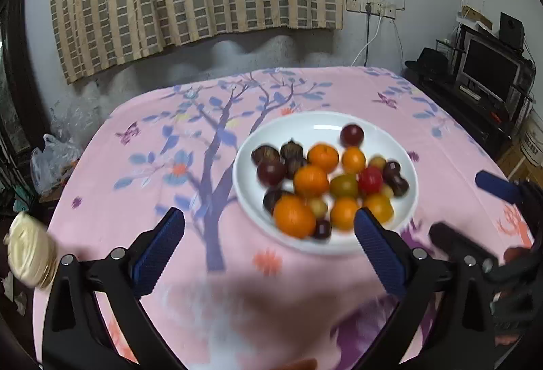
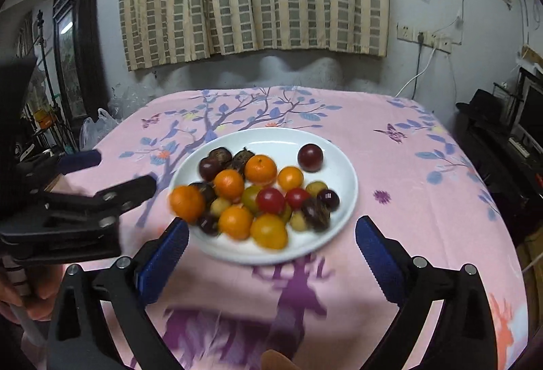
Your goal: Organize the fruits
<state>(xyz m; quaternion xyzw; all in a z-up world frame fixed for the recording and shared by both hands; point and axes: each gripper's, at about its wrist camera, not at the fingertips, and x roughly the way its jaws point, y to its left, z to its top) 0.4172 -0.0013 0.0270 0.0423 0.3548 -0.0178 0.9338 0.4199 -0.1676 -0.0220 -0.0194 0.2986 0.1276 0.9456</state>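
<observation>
**Mixed fruit heaped on one plate, both grippers empty before it**

Left wrist view: the round white plate (image 1: 325,181) sits right of centre on the pink tree-print tablecloth (image 1: 152,193). The left gripper (image 1: 268,247) hovers at the lower edge, its blue-padded jaws wide and holding nothing. On the plate I count about six orange mandarin-like fruits (image 1: 311,180), one bright red tomato (image 1: 370,180), and several dark purple-brown ones; blur keeps me from an exact tally.

Right wrist view: the right gripper (image 2: 271,251) stands just short of the plate's near rim, jaws wide, empty. All fruit lies jumbled together, one purple fruit (image 2: 310,157) apart toward the upper right. This fits either a pile awaiting sorting or fruit already gathered; I cannot tell which.
</observation>
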